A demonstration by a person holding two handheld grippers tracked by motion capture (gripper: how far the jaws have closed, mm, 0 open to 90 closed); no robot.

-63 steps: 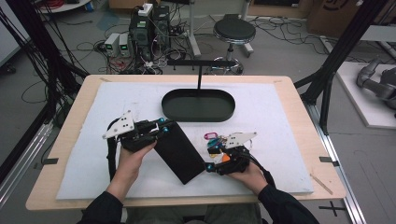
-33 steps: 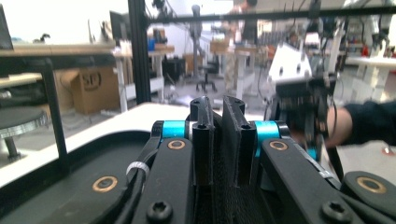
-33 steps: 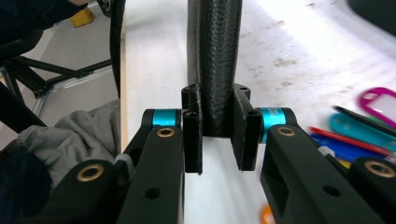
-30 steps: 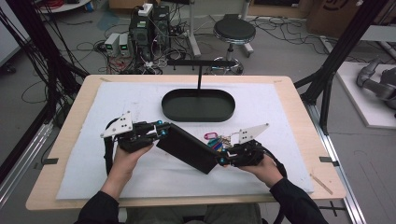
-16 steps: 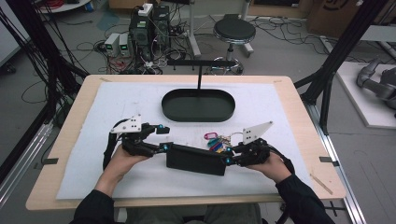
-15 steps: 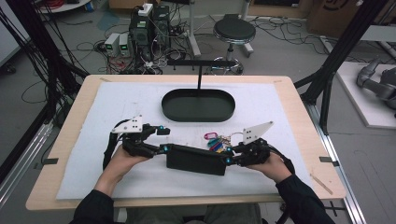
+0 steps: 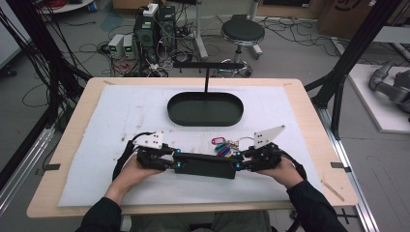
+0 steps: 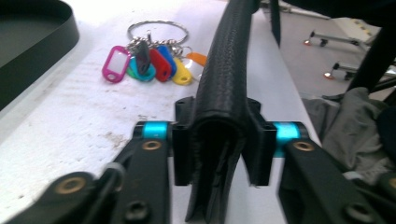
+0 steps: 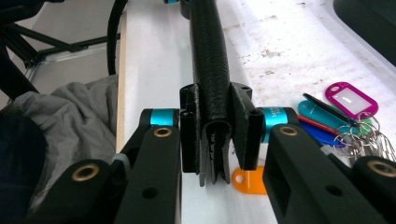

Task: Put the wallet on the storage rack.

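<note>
A flat black leather pouch (image 7: 207,164) stands on edge across the front of the white mat, held at both ends. My left gripper (image 7: 175,161) is shut on its left end, and the pouch (image 8: 219,121) sits pinched between those pads. My right gripper (image 7: 239,163) is shut on its right end, the pouch (image 9: 212,98) clamped between its pads. A key ring with several coloured tags (image 7: 224,147) lies on the mat just behind the pouch; the tags (image 8: 149,63) lie to the left in the left gripper view, and the tags (image 9: 338,116) lie beside the right jaw in the right gripper view.
A black oval tray (image 7: 205,108) on a stand sits at the middle back of the table. The white mat (image 7: 121,116) covers most of the wooden tabletop (image 7: 319,140). The table's front edge runs close under both hands.
The pouch turned from a diagonal flat pose to level, on edge between both grippers. Both hands drew toward the front edge, the left one moving down and the right one out to the right.
</note>
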